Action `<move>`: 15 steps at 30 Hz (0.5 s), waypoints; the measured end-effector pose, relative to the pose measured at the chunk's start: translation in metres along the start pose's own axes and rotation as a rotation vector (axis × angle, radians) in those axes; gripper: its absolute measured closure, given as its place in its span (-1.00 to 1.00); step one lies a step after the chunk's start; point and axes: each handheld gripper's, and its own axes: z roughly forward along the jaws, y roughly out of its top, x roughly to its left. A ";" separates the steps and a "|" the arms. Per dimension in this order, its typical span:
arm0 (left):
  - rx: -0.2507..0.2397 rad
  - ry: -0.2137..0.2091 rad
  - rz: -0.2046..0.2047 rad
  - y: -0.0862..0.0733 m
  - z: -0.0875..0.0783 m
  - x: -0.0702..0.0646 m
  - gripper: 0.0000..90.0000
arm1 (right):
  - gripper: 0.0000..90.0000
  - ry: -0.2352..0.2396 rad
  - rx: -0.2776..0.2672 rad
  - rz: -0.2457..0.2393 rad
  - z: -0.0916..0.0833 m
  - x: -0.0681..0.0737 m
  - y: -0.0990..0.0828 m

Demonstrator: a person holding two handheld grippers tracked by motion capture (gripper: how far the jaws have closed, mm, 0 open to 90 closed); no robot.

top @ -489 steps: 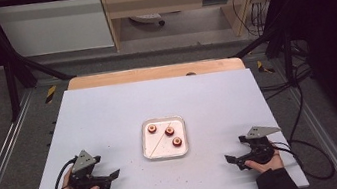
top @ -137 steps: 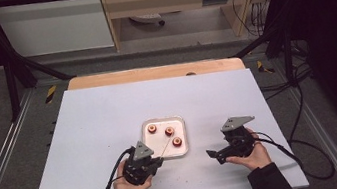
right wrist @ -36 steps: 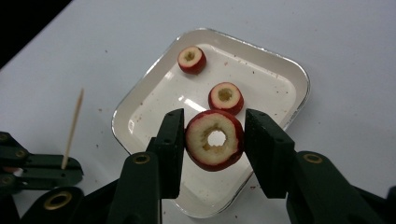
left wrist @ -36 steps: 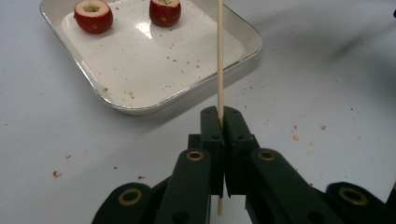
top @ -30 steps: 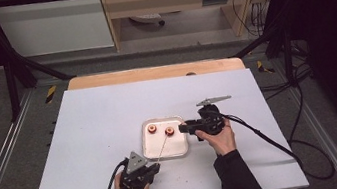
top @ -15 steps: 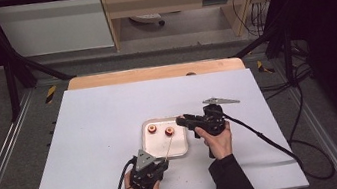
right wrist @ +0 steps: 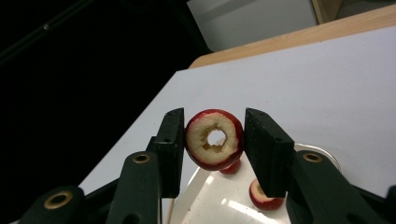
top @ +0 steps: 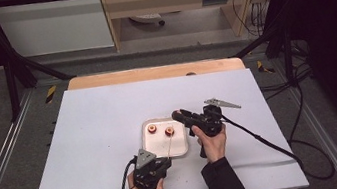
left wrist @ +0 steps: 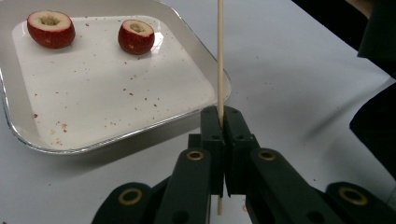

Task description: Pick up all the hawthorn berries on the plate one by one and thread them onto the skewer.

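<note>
My left gripper (left wrist: 223, 115) is shut on a thin wooden skewer (left wrist: 219, 56), which points up past the near right corner of a white tray (left wrist: 116, 135). Two cored red fruit pieces (left wrist: 50, 29) (left wrist: 136, 36) lie in the tray. My right gripper (right wrist: 212, 140) is shut on a third cored red fruit ring (right wrist: 215, 138), with its hole facing the camera, above the tray (right wrist: 322, 156). In the high view the left gripper (top: 164, 162) sits at the tray's (top: 183, 149) near edge. The right gripper (top: 178, 115) hovers at the tray's far right corner.
The tray stands mid-table on a white sheet (top: 102, 135). A wooden table edge (top: 153, 73) runs along the back. Black cables (top: 264, 141) trail from both grippers to the right and the front. Red crumbs are scattered over the tray floor.
The left hand has shifted slightly right along the tray's near edge with the skewer. The right gripper has stayed by the tray's far right corner with the fruit ring.
</note>
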 end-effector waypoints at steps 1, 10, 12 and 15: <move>-0.003 -0.001 -0.005 0.000 0.000 0.000 0.96 | 0.33 0.002 -0.011 0.002 0.000 0.000 0.000; -0.017 -0.001 -0.033 0.001 0.005 -0.002 0.96 | 0.33 0.020 -0.080 0.014 0.002 0.003 -0.005; -0.023 0.000 -0.035 0.001 0.005 -0.002 0.96 | 0.33 0.025 -0.080 0.021 0.003 0.004 -0.006; -0.026 0.001 -0.035 0.002 0.006 -0.003 0.96 | 0.33 0.028 -0.084 0.018 0.003 0.004 -0.007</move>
